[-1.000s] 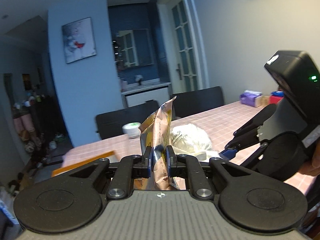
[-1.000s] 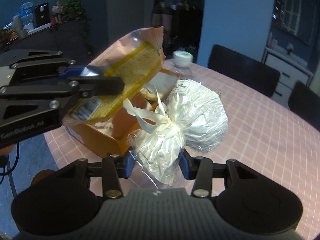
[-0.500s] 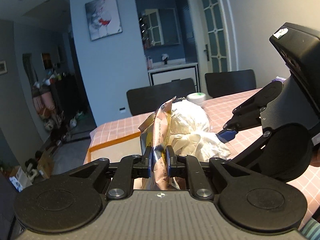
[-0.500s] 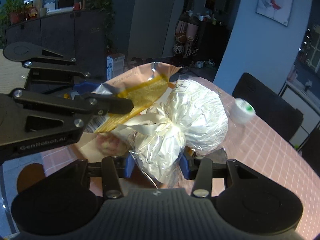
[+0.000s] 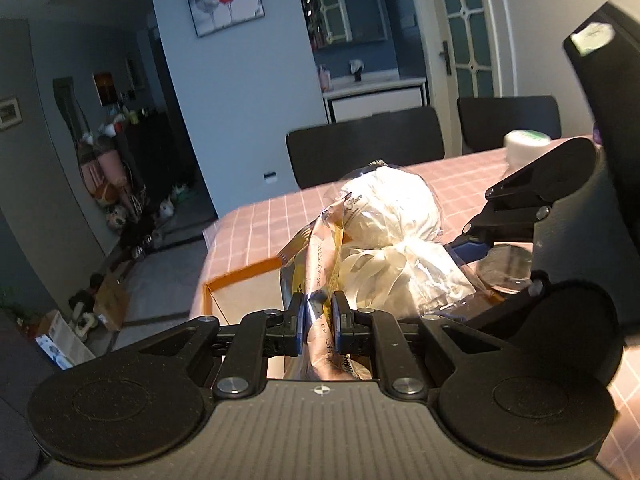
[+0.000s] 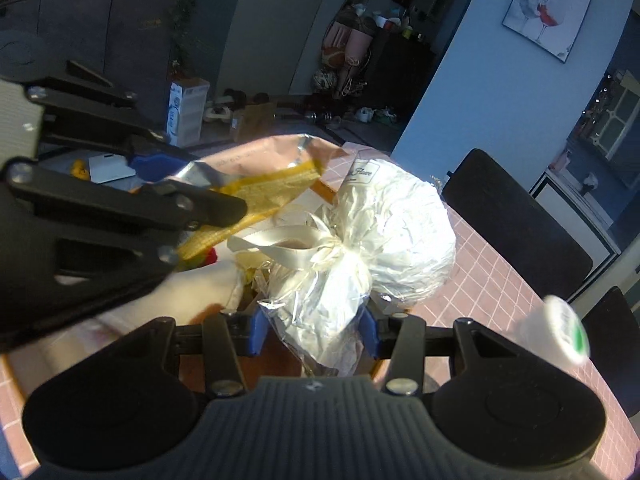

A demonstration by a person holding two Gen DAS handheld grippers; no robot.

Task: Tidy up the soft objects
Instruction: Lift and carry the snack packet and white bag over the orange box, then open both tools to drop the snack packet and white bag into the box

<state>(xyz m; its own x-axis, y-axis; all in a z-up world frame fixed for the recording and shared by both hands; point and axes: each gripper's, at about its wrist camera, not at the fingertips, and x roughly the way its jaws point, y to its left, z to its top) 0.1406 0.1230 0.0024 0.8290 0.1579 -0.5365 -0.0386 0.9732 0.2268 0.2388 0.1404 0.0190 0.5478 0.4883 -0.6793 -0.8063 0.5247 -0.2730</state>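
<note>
My left gripper (image 5: 317, 316) is shut on a pink and yellow snack bag (image 5: 320, 256), held upright above an orange-edged box (image 5: 240, 280). The snack bag also shows in the right wrist view (image 6: 260, 172), pinched by the left gripper's fingers (image 6: 160, 204). My right gripper (image 6: 314, 330) is shut on a white crinkled bundle in clear wrap tied with a cream ribbon (image 6: 376, 240). The bundle (image 5: 392, 208) hangs just right of the snack bag, touching it. Both sit over the box, which holds soft items (image 6: 200, 288).
A pink checked tablecloth (image 5: 272, 224) covers the table, whose corner lies near the box. A white and green tub (image 6: 560, 332) stands to the right. Black chairs (image 5: 364, 148) line the far side. Clutter sits on the floor (image 5: 100, 304) beyond the corner.
Both grippers have swung left together with their loads, now over the box at the table corner. The white tub has shifted to the right of both views.
</note>
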